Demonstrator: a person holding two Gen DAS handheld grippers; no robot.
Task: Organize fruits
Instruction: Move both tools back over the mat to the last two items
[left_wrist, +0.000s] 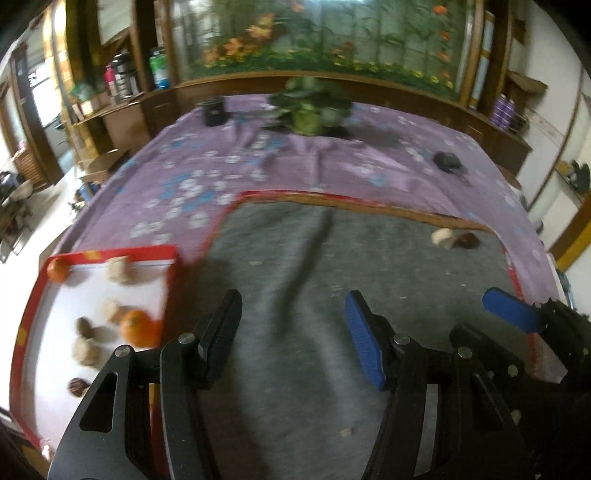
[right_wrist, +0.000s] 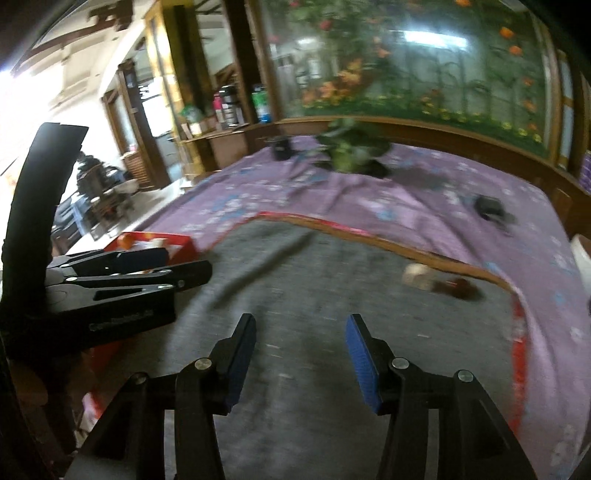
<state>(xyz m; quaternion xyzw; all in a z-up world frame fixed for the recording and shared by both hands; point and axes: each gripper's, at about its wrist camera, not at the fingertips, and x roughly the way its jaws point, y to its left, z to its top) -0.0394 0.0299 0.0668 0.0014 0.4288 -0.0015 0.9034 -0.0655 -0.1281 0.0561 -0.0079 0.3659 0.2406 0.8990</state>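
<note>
A red-rimmed white tray (left_wrist: 147, 288) lies at the left on the table and holds two oranges (left_wrist: 137, 328), several pale round fruits (left_wrist: 117, 269) and dark brown ones (left_wrist: 84, 327). A pale fruit (left_wrist: 442, 237) and a dark brown fruit (left_wrist: 466, 240) lie together on the grey mat (left_wrist: 295, 295) at the far right; they also show in the right wrist view, the pale fruit (right_wrist: 416, 276) and the dark brown fruit (right_wrist: 460, 287). My left gripper (left_wrist: 293, 306) is open and empty above the mat. My right gripper (right_wrist: 301, 328) is open and empty.
A purple flowered cloth (left_wrist: 221, 173) covers the table behind the mat. A potted green plant (left_wrist: 310, 107), a dark box (left_wrist: 214, 110) and a small black object (left_wrist: 447, 160) stand at the back. Wooden shelves with bottles line the far wall.
</note>
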